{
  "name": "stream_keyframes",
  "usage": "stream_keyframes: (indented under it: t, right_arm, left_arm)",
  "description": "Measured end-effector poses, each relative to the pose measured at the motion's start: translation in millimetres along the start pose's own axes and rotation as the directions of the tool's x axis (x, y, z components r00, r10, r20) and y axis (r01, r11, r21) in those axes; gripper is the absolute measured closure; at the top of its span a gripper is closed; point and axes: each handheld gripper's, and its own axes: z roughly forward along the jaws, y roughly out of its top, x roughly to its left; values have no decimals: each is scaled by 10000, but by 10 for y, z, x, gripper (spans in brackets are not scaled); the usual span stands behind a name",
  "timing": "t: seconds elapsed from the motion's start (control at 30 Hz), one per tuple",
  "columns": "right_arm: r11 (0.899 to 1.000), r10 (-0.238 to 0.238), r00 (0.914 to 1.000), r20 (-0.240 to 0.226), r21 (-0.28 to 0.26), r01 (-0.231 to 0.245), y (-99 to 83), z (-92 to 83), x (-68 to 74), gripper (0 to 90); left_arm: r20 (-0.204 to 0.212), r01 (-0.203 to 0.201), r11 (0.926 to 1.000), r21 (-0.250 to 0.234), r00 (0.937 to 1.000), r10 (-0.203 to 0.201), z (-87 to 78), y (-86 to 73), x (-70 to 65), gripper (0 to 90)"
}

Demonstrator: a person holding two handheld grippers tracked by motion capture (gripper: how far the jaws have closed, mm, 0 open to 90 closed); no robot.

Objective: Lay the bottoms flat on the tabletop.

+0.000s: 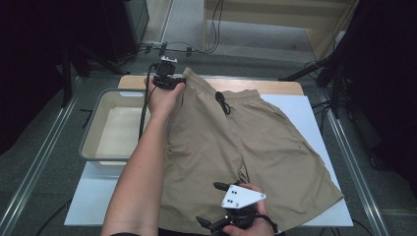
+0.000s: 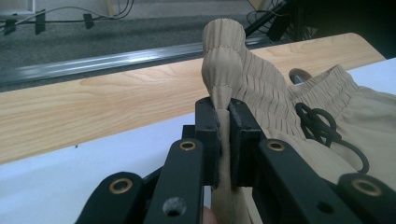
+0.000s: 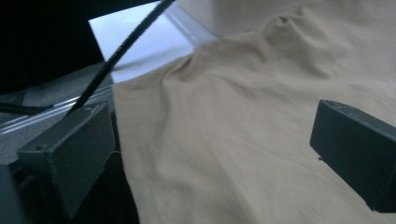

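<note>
1. So there's a pair of tan shorts (image 1: 236, 147) spread out on the white table top (image 1: 314, 113), waistband at the far side, legs pointing back toward the person.
2. The left gripper (image 1: 164, 81) is out at the far left corner of the waistband. In the left gripper view its jaws are pinched right down on the gathered elastic waistband (image 2: 224, 70), and the fabric bunches up in a little peak above the pads.
3. The black drawstring (image 2: 322, 126) sits just to the right of that gripper, coiled on the cloth near the middle of the waistband.
4. The right gripper (image 1: 216, 204) is down at the near edge, over the hem area between the two legs, grey three-cornered plate (image 1: 241, 196) on top. Its jaws stand spread wide apart.
5. In the right gripper view the shorts fabric lies under and between those spread jaws, and I can't tell if the pads actually touch the cloth. Nothing is clamped there.
6. A grey plastic tub (image 1: 91, 142) sits to the left of the left forearm (image 1: 142, 167), beside the shorts on the left side of the table.
7. Beyond the left gripper there's a light wooden board (image 2: 116, 102) running along the table's far edge, just past the waistband.
</note>
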Motion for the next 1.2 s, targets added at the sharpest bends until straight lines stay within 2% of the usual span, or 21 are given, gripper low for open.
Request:
stream_keyframes:
  t: [0.07, 0.13, 0.17, 0.27, 0.43, 0.47, 0.6, 0.7, 0.8, 1.0, 1.2]
  right_arm:
    - [9998, -177, 9998, -91, 130, 178, 39, 70, 57, 0]
    - [9994, -298, 9988, -384, 150, 304, 83, 159, 122, 2]
    - [9994, -315, 9984, -479, 124, 321, 102, 199, 160, 36]
    - [9984, -505, 9966, -655, 219, 520, 148, 343, 266, 42]
    - [9961, -729, 9950, -680, 438, 760, 185, 579, 418, 143]
    - [9950, -803, 9945, -676, 541, 840, 185, 622, 452, 190]
    - [9895, -1188, 9865, -1126, 689, 1270, 191, 781, 580, 328]
    - [9832, -1561, 9800, -1233, 758, 1661, 192, 900, 681, 368]
    - [9784, -1638, 9767, -1390, 1037, 1789, 189, 1023, 748, 376]
    - [9722, -1682, 9792, -1131, 1451, 1837, 127, 1216, 748, 372]
    - [9604, -2045, 9760, -750, 1776, 2148, 69, 1321, 762, 344]
  left_arm:
    - [-20, -8, 10000, 15, 10000, 8, -23, 5, 9, 839]
    - [-36, -126, 9999, -46, 9999, 126, -49, 13, 2, 839]
    - [-4, -187, 9998, -81, 9998, 187, -62, 17, -4, 839]
    - [59, -287, 9994, -189, 9996, 288, -104, 32, -10, 838]
    - [60, -339, 9991, -241, 9994, 340, -154, 44, 21, 838]
    - [44, -336, 9992, -230, 9994, 337, -158, 42, 27, 838]
    - [37, -359, 9991, -208, 9993, 360, -162, 37, 28, 838]
    - [39, -473, 9987, -177, 9989, 474, -163, 38, 9, 838]
    - [119, -459, 9988, -167, 9989, 461, -168, 39, 6, 837]
    - [149, -466, 9988, -116, 9988, 467, -175, 33, 23, 836]
    - [199, -477, 9988, -67, 9987, 478, -157, 30, 20, 836]
